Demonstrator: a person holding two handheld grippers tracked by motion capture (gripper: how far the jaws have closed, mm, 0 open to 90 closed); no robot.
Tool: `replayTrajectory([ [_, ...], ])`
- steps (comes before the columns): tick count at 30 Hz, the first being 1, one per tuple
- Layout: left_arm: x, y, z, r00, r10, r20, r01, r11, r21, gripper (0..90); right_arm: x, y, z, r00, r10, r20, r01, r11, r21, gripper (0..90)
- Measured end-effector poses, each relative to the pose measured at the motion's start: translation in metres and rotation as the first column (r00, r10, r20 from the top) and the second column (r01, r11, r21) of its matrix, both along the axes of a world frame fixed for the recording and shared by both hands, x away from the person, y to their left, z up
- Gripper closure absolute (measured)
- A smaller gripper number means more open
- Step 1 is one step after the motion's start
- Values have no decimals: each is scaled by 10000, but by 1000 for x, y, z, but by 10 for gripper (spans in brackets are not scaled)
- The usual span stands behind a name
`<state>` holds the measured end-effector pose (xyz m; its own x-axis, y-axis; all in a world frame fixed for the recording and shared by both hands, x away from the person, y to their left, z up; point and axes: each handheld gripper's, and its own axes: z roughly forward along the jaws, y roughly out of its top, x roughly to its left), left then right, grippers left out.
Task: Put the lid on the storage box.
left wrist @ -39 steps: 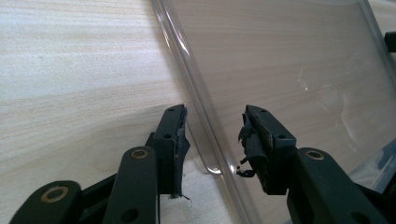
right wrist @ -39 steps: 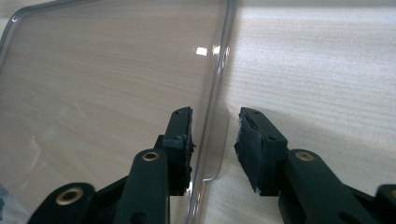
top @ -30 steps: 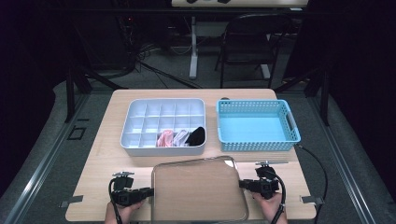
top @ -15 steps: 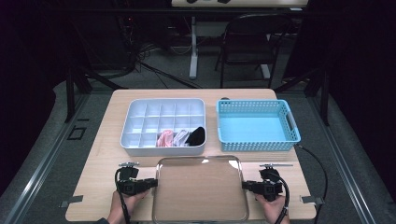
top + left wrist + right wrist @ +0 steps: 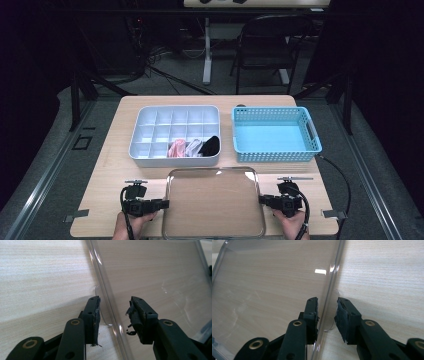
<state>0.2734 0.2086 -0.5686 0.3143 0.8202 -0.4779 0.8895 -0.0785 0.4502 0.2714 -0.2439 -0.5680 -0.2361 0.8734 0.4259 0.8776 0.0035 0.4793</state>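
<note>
Holding clear lid (image 5: 215, 202): right jaws gripping, left jaws parted | organizer (image 5: 150, 131): cloths (image 5: 192, 147) | basket (image 5: 276, 156): bare

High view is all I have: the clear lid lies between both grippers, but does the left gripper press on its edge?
Observer: No. The left gripper has just been opening. The clear lid's rim runs between its jaws, with a gap beside one pad.
Operator: And the right gripper?
Observer: The right gripper also has the rim between its jaws. I cannot tell whether its pads press.
Operator: Is there anything on the rim there?
Observer: A small clear tab sticks out from the rim, beside one pad.
</note>
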Motion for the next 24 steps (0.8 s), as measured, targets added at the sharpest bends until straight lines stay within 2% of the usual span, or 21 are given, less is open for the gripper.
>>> replayTrajectory([
  [3,2,2,-1,9996,219,-154,-222,9996,-183,610,0,0,0,10000,29,31,-29,10000,46,701],
  [4,2,2,-1,9997,198,-169,-201,9996,-194,619,0,1,-1,9999,-131,56,130,9999,106,701],
  [7,4,5,-3,9995,279,-165,-285,9989,-379,651,1,-2,-1,10000,31,-24,-30,9999,130,703],
  [9,4,8,-6,9984,474,-305,-497,9956,-798,673,2,-2,-1,10000,3,-49,-2,9998,176,704],
  [12,4,13,-9,9978,573,-324,-608,9909,-1198,686,2,-3,-1,10000,9,-29,-8,9999,172,704],
  [14,5,16,-11,9956,745,-577,-827,9842,-1564,689,3,-3,-1,10000,-41,-31,41,9998,205,705],
  [21,6,16,-12,9970,630,-445,-694,9841,-1638,698,4,-3,-1,10000,-55,-26,55,9999,160,705],
  [23,6,19,-15,9951,773,-611,-876,9780,-1893,699,4,-4,-1,10000,-54,-24,54,9998,211,705],
  [24,6,20,-16,9950,828,-562,-923,9762,-1962,713,4,-4,-1,10000,-39,-19,39,9998,207,705],
])
